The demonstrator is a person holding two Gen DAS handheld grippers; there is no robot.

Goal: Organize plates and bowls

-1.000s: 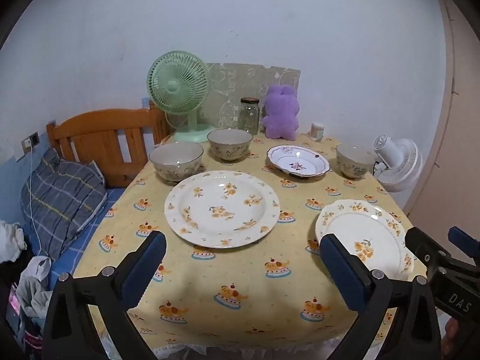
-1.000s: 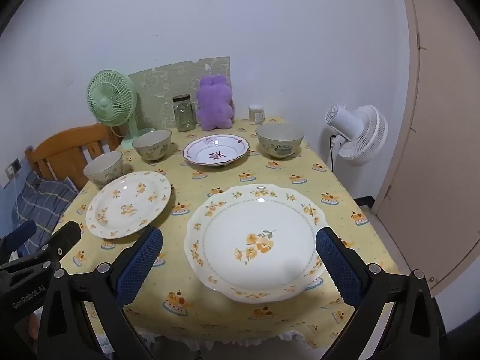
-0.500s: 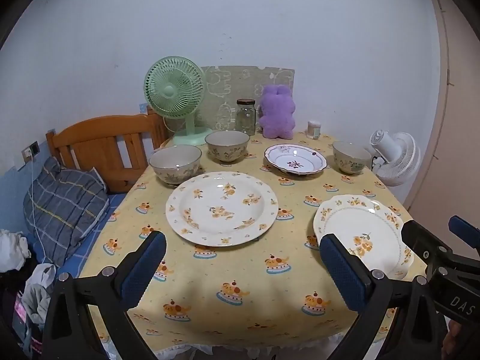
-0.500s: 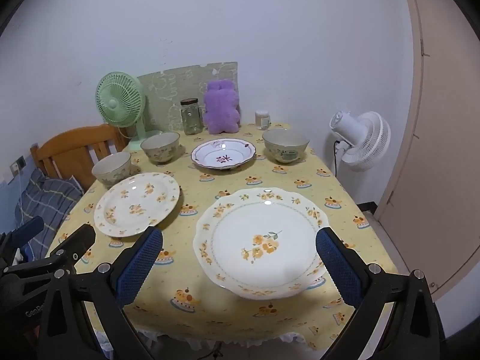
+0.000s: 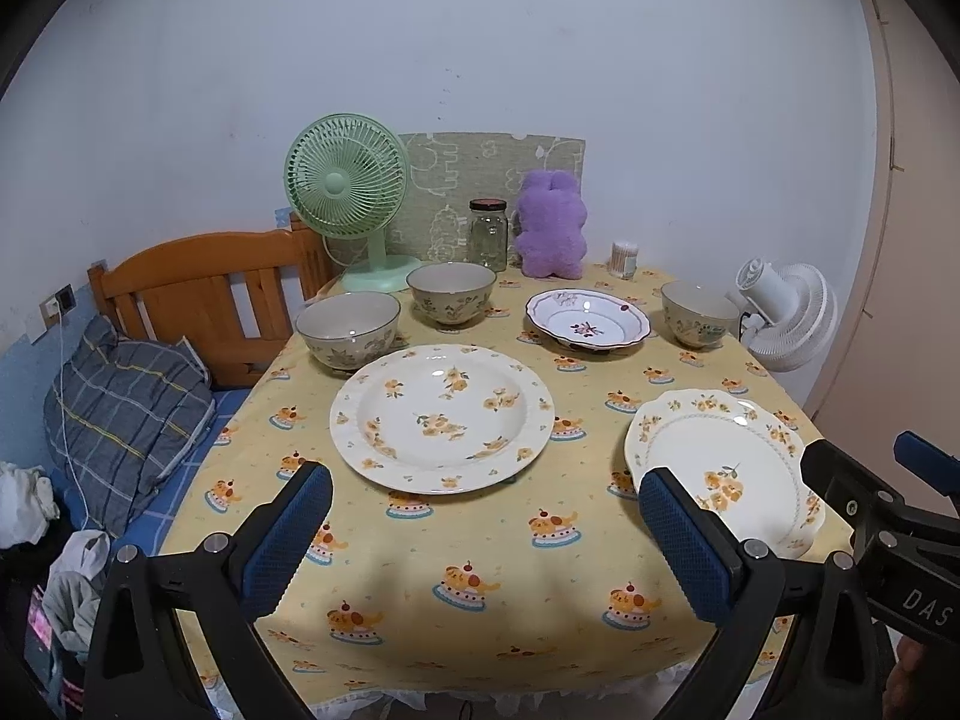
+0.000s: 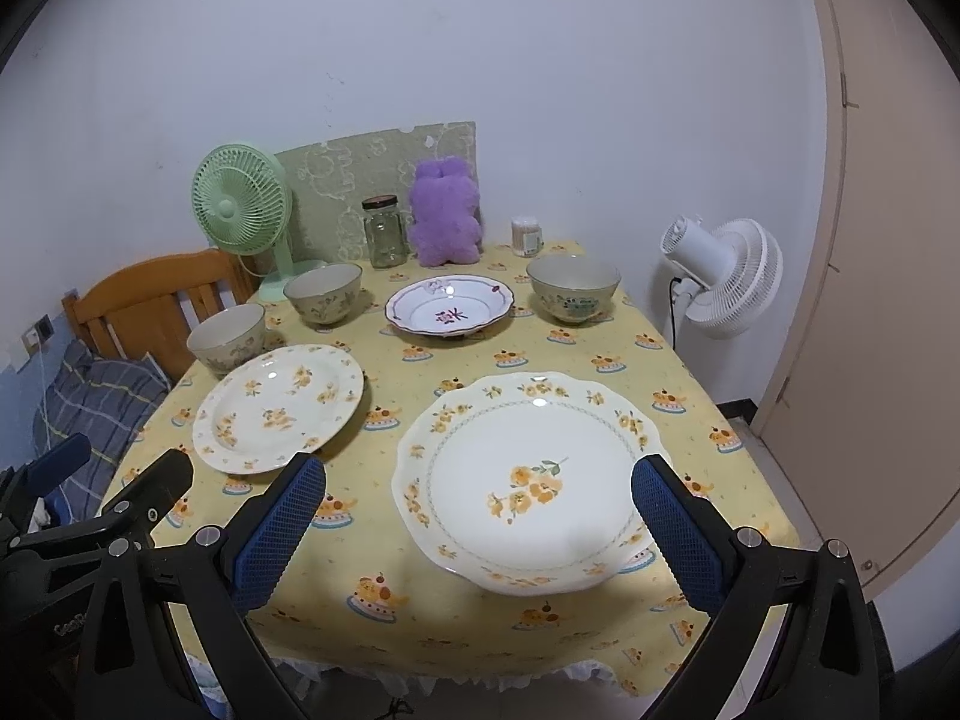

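On the yellow tablecloth lie a round yellow-flowered plate, a scalloped yellow-flowered plate and a purple-flowered deep plate. Three beige bowls stand behind: left, middle, right. My left gripper is open and empty above the near table edge. My right gripper is open and empty, over the near rim of the scalloped plate.
At the back stand a green fan, a glass jar, a purple plush and a small cup of swabs. A white fan stands right of the table, a wooden bed frame left.
Both grippers have pulled back and risen slightly, so the table looks a little farther away. The plates and bowls have not moved.
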